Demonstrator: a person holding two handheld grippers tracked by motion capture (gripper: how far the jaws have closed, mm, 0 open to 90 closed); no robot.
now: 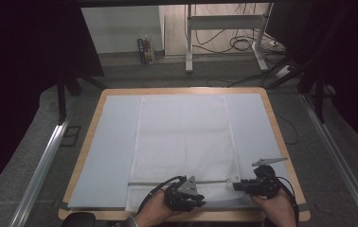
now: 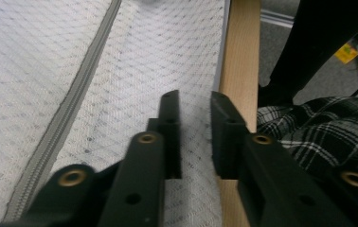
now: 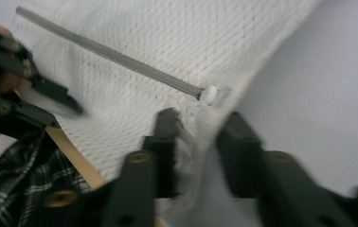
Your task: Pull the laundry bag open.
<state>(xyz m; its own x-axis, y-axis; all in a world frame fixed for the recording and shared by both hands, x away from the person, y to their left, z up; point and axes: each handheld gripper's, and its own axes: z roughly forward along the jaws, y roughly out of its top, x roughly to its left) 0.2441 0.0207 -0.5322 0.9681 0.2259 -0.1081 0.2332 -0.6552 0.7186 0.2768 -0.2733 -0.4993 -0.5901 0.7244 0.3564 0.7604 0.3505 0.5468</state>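
Observation:
A white mesh bag point(image 1: 182, 137) lies flat on a pale blue mat point(image 1: 111, 151), its grey zipper point(image 1: 167, 182) running along the near end to a white pull point(image 3: 210, 93). My left gripper point(image 1: 200, 201) lies low over the bag's near edge point(image 2: 167, 56) beside the wooden table rim point(image 2: 241, 47). Its jaws stand a little apart point(image 2: 195, 101) and the mesh lies flat under them, not pinched. My right gripper point(image 1: 237, 185) is at the bag's near right corner. A raised fold of the bag's edge point(image 3: 191, 142) sits between its parted jaws point(image 3: 198, 123); the picture is blurred there.
The mat covers most of the wooden table point(image 1: 281, 142). A plaid sleeve point(image 2: 319, 127) lies past the table's near edge. Metal rails point(image 1: 40, 170) flank the table on the floor, and a desk frame with cables point(image 1: 229, 42) stands beyond it.

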